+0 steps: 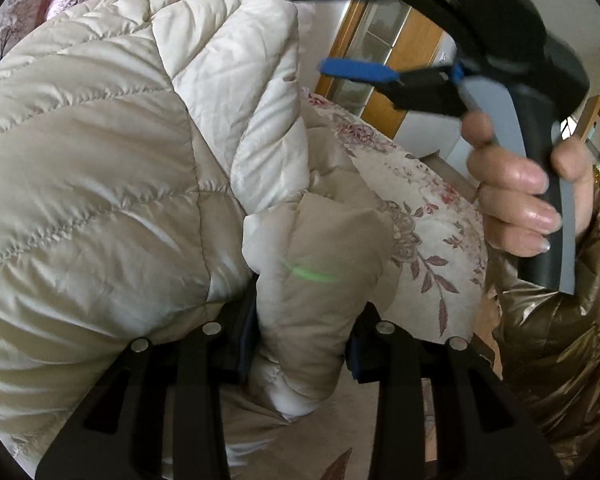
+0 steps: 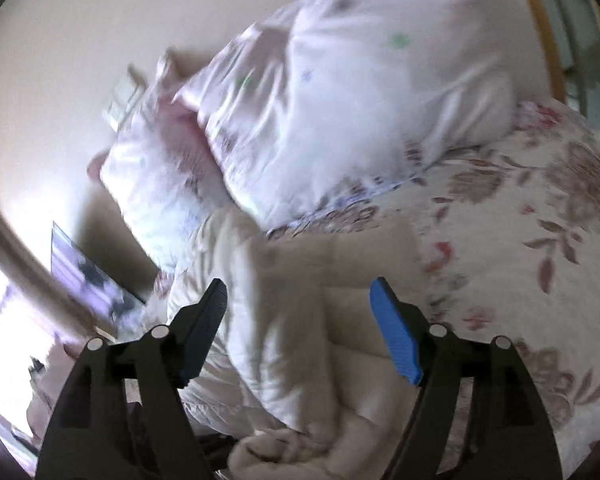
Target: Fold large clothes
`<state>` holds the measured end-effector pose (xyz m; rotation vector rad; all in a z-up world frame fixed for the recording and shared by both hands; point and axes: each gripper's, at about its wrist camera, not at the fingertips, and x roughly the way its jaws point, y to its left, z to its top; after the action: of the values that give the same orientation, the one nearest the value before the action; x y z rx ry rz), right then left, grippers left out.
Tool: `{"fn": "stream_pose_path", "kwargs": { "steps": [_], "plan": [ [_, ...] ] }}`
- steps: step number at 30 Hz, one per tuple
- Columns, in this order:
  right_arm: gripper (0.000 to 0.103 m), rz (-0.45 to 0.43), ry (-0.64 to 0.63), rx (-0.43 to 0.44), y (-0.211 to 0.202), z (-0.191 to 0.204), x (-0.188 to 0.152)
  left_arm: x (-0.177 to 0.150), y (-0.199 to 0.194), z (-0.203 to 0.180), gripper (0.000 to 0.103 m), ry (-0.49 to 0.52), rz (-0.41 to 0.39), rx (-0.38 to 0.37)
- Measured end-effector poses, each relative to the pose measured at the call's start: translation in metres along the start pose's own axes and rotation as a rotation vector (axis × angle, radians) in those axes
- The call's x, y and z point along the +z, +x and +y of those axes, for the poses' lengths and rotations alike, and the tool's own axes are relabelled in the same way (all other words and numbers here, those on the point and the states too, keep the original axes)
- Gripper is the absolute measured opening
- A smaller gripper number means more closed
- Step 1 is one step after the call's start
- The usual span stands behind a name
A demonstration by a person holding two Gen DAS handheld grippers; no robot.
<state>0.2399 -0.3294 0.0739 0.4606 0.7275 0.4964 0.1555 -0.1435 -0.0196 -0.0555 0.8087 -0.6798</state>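
A large cream quilted down jacket point(image 1: 100, 168) fills the left wrist view and lies on a floral bedspread point(image 1: 428, 216). My left gripper point(image 1: 300, 344) is shut on a bunched fold of the jacket, which bulges up between its jaws. My right gripper point(image 2: 300, 328) is open and empty, its blue pads point(image 2: 396, 332) wide apart above the jacket point(image 2: 284, 340). The right gripper also shows in the left wrist view point(image 1: 360, 70), raised in the air in the person's hand point(image 1: 516, 188), beside the jacket.
A pink duvet or pillow pile point(image 2: 340, 92) lies at the bed's head, behind the jacket. A wooden door frame point(image 1: 384, 92) stands beyond the bed. The person's shiny bronze sleeve point(image 1: 556, 344) is at the right. A window point(image 2: 4, 320) glares at the lower left.
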Motion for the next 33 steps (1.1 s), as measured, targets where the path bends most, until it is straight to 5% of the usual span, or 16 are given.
{"fn": "stream_pose_path", "kwargs": {
  "steps": [3, 4, 5, 8, 13, 16, 22, 27, 33],
  "plan": [
    [0.072, 0.031, -0.039, -0.013, 0.018, 0.020, 0.002, 0.005, 0.003, -0.004, 0.036, 0.011, 0.005, 0.007],
    [0.060, 0.033, -0.046, -0.022, 0.022, 0.021, 0.004, 0.006, 0.003, -0.005, 0.036, 0.016, 0.005, 0.010],
    [0.036, 0.041, -0.056, -0.037, 0.027, 0.024, 0.005, 0.006, 0.004, -0.003, 0.036, 0.019, 0.006, 0.014],
    [0.016, 0.050, -0.060, -0.084, 0.036, 0.022, 0.003, 0.007, 0.006, -0.009, 0.036, 0.036, 0.002, 0.020],
    [0.014, 0.056, 0.004, -0.129, 0.046, -0.005, -0.001, 0.009, -0.030, -0.019, 0.037, 0.051, -0.044, -0.058],
    [0.014, 0.058, 0.037, -0.133, 0.050, -0.018, -0.002, 0.015, -0.071, -0.016, 0.048, 0.063, -0.128, -0.071],
    [0.014, 0.053, 0.058, -0.116, 0.053, -0.025, -0.005, 0.047, -0.127, 0.033, 0.053, -0.005, -0.297, 0.110],
    [0.014, 0.044, 0.069, -0.102, 0.055, -0.032, -0.008, 0.067, -0.117, 0.081, 0.053, -0.079, -0.270, 0.266],
    [0.015, 0.042, 0.091, -0.105, 0.060, -0.043, -0.011, 0.074, -0.098, 0.114, 0.053, -0.133, -0.212, 0.309]
  ]
}}
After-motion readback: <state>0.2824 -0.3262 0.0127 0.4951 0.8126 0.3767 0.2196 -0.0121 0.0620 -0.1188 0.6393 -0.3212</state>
